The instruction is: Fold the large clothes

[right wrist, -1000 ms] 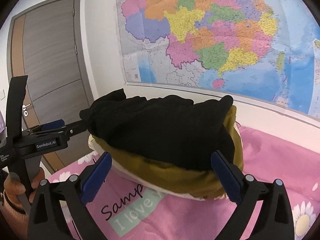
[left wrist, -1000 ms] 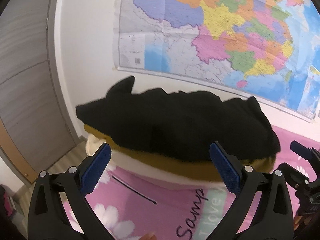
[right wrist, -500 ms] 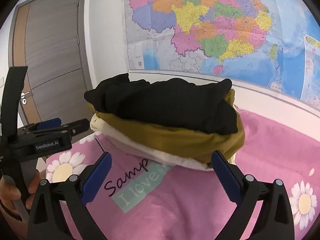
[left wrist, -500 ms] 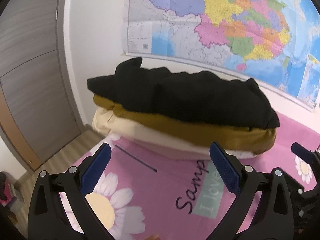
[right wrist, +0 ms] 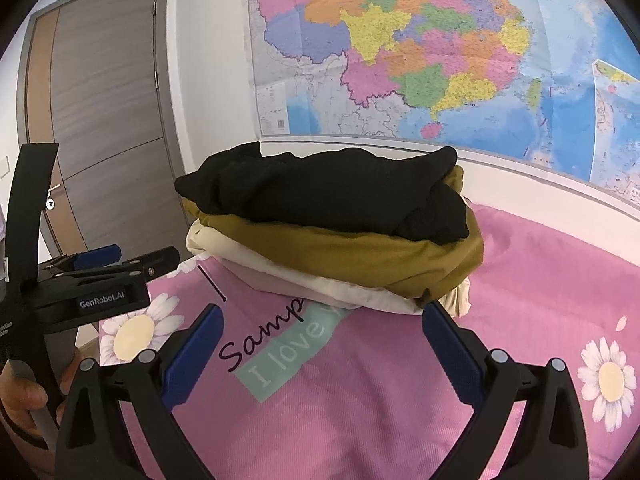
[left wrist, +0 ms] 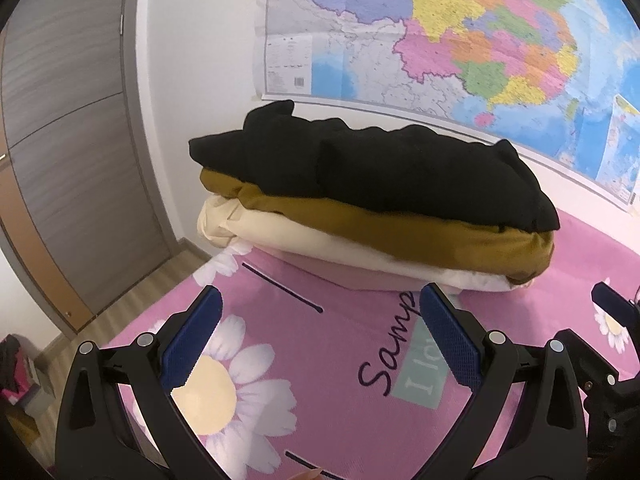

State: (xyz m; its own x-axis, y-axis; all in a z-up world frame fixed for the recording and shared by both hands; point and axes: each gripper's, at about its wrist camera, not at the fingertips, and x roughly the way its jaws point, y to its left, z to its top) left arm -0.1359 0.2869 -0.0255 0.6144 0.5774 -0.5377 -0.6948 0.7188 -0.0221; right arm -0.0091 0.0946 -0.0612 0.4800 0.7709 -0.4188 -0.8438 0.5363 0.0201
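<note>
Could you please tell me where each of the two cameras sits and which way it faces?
Left wrist: on the open left gripper, facing the stack, black garment on top; the right gripper's tip shows at right.
Right wrist: on the open right gripper, facing the same stack; the left gripper and hand show at left.
Shared: stack, pink bedspread, wall map, door.

This is a bedroom in a home. A bed (right wrist: 540, 280) fills the foreground under a pink cover printed with white daisies and handwriting-style lettering, with a stack of folded clothes (right wrist: 332, 232) resting on it against a white wall that carries a large coloured map (right wrist: 420, 52). To the left stands a grey wood-grain door (right wrist: 104, 120) with wood-look flooring (left wrist: 132, 304) below, and some blurred belongings, possibly boxes, sit on the floor near it.
</note>
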